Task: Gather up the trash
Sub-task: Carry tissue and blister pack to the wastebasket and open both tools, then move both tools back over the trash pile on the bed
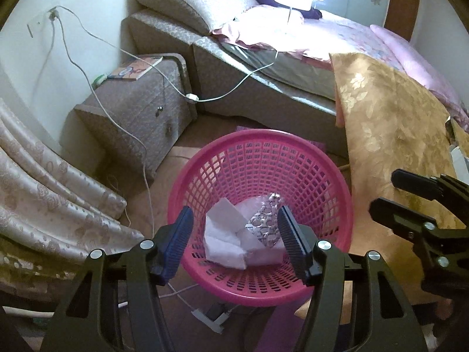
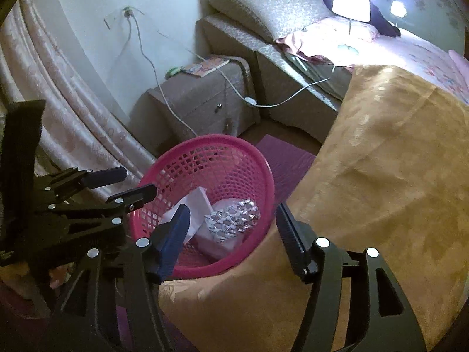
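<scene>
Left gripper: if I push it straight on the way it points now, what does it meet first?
Most likely the crumpled white paper and silvery foil wrapper lying inside the pink plastic mesh basket. The left gripper has nothing between its open jaws; depth is uncertain.

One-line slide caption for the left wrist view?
Open left gripper above the pink basket holding white paper and a foil blister pack.

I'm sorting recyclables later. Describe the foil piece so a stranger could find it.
Beside the bed stands a round pink plastic mesh basket. Inside, on crumpled white paper, lies the silver foil blister sheet, the only shiny, bubble-patterned thing there.
</scene>
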